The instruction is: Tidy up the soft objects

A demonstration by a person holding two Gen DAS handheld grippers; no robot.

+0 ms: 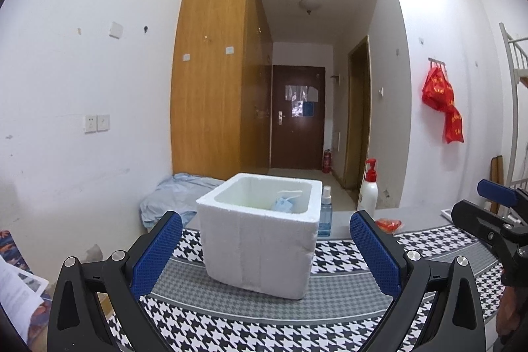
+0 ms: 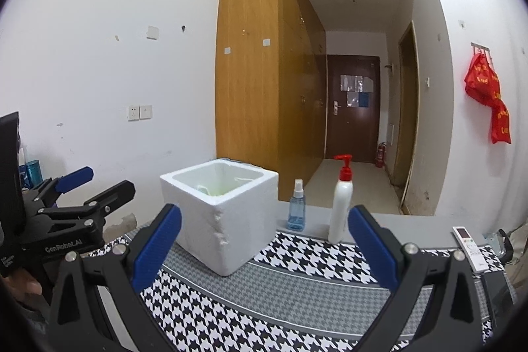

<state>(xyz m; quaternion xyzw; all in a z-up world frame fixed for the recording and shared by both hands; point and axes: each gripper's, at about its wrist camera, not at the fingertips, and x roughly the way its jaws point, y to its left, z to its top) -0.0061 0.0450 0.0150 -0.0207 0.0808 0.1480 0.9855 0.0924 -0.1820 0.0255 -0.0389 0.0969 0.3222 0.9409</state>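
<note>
Foam box [image 1: 260, 236], spray bottle [image 2: 296, 207], pump bottle [image 2: 341, 203]

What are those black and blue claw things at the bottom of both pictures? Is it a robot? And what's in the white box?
It's not a robot. A person holds a grabbing tool in each hand, with a camera on each that looks out past its two blue fingers. One picture comes from the left gripper, the other from the right gripper. Both are open and hold nothing. On the black-and-white patterned cloth stands a white foam box. Inside it lies something soft and light blue, maybe a face mask. Beside the box stand a small blue spray bottle and a white pump bottle with a red top. A remote control lies at the right.
</note>
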